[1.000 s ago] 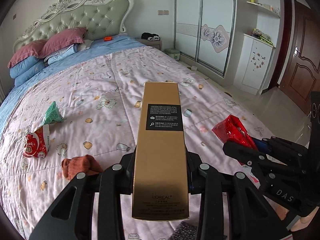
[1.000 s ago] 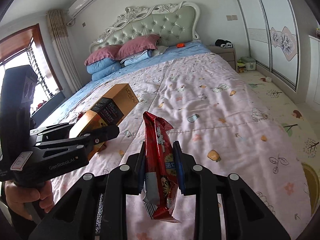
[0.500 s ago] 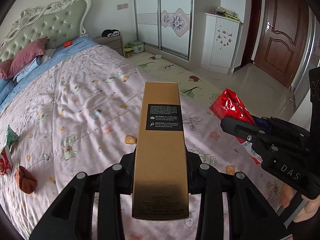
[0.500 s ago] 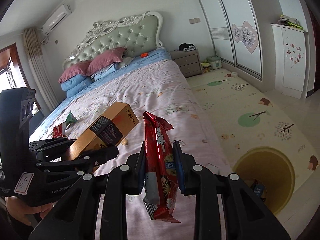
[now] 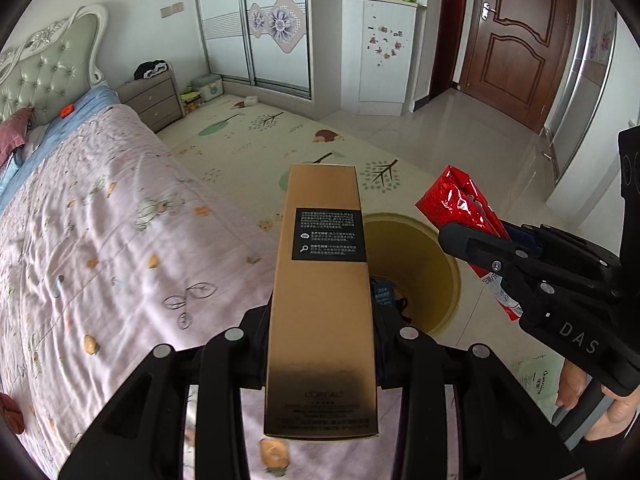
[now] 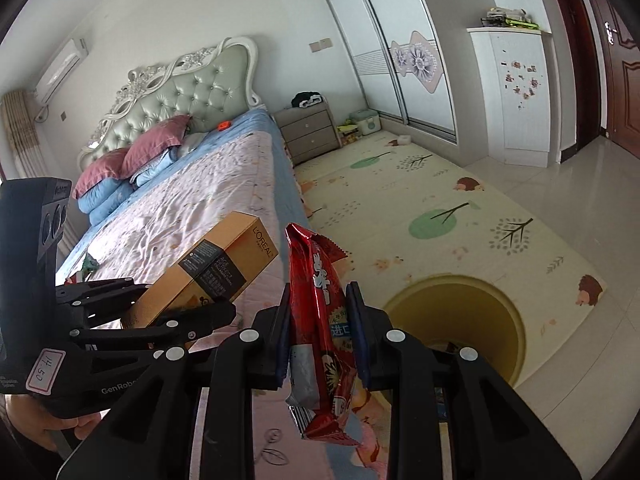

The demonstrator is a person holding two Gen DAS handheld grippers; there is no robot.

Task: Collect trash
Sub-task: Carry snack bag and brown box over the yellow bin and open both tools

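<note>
My left gripper (image 5: 322,344) is shut on a long gold L'Oreal box (image 5: 324,300), which points forward over the bed's edge toward a yellow bin (image 5: 424,264) on the floor. My right gripper (image 6: 322,328) is shut on a red snack wrapper (image 6: 320,320), held upright. The yellow bin (image 6: 460,320) stands just right of the wrapper, open, with some dark items inside. The right gripper and red wrapper (image 5: 460,204) also show at the right of the left wrist view. The left gripper and gold box (image 6: 212,268) show at the left of the right wrist view.
The bed with its pink quilt (image 5: 100,248) fills the left. A patterned play mat (image 6: 460,208) covers the floor beside it. A grey nightstand (image 6: 310,130), white wardrobes (image 5: 256,28) and a brown door (image 5: 516,40) stand farther off. More wrappers (image 6: 86,266) lie on the bed.
Both grippers have swung right, away from the bed's middle to its edge. The yellow bin has come into view below and ahead. Both grips are unchanged.
</note>
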